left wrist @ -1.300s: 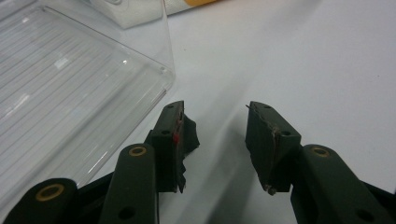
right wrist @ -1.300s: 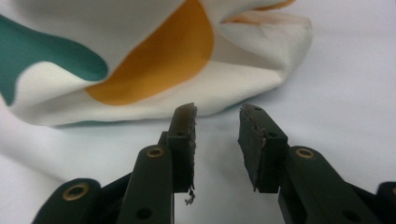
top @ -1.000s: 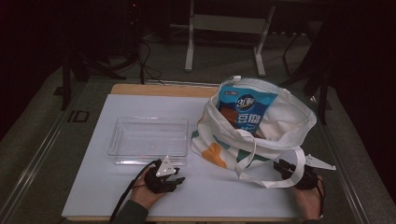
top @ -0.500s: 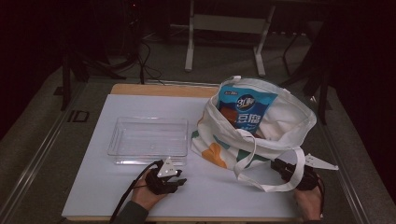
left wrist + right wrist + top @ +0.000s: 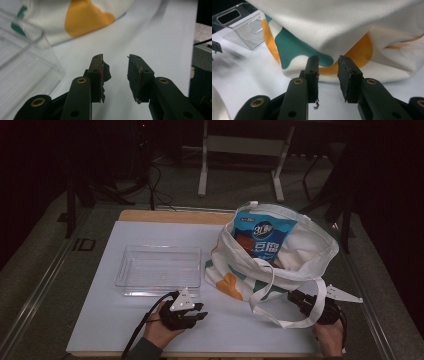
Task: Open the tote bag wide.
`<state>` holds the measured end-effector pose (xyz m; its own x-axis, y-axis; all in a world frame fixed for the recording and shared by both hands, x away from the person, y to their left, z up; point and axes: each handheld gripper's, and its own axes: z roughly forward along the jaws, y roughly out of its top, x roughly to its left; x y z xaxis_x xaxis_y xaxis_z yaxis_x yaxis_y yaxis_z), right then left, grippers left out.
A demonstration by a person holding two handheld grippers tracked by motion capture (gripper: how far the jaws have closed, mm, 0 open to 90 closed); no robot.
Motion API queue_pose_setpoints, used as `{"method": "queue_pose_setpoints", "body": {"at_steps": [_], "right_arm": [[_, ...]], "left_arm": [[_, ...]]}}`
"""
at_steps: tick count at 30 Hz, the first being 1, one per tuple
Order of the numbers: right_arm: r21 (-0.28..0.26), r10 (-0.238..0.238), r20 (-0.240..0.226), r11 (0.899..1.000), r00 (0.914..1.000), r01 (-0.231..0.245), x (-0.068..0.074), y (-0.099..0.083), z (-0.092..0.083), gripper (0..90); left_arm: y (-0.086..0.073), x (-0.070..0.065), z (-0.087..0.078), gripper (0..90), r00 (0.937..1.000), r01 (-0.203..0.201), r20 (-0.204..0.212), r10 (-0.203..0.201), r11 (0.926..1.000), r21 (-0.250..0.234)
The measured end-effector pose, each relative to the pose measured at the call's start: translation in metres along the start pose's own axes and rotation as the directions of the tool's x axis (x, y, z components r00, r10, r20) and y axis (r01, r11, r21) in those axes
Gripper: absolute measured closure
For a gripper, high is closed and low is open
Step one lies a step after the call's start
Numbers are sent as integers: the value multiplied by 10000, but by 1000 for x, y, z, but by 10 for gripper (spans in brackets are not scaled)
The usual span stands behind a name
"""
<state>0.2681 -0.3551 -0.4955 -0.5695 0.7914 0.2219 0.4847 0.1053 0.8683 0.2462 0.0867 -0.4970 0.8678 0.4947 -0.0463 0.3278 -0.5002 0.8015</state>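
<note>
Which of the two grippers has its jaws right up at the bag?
The right gripper: its parted jaws point at the bag's orange and green cloth. The left gripper has only bare white table between its jaws.

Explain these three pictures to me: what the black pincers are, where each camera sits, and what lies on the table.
No robot here: a person holds a two-jawed claw in each hand. One picture looks down from above the table; the left claw is at the lower left, the right claw at the lower right. The other two pictures come from cameras riding on the claws, looking along their black jaws.

On the white table lie a clear plastic tray and a cloth tote bag with orange and green patches, a blue snack packet poking out of it.

Nothing is held. The left claw's jaws have just been closing with nothing between them; the right claw's jaws gape just short of the bag.
</note>
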Motion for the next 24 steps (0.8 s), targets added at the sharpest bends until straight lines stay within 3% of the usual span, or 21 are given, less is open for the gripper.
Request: {"method": "queue_pose_setpoints", "body": {"at_steps": [8,15,21,24], "right_arm": [[-91,-183,-19,9998,9998,183,2,4,-1,656],[-265,-112,-176,9996,9998,108,2,6,-1,647],[-381,-209,-166,9991,9996,203,4,7,1,813],[-489,-198,-136,9986,9997,191,3,6,0,849]], "left_arm": [[27,-4,-9,639,9989,-335,302,346,9988,-358],[46,-2,-11,623,9971,-749,113,754,9964,-391],[64,10,-14,617,9963,-845,-219,837,9957,-390],[76,20,-16,606,9956,-845,-450,825,9955,-435]]}}
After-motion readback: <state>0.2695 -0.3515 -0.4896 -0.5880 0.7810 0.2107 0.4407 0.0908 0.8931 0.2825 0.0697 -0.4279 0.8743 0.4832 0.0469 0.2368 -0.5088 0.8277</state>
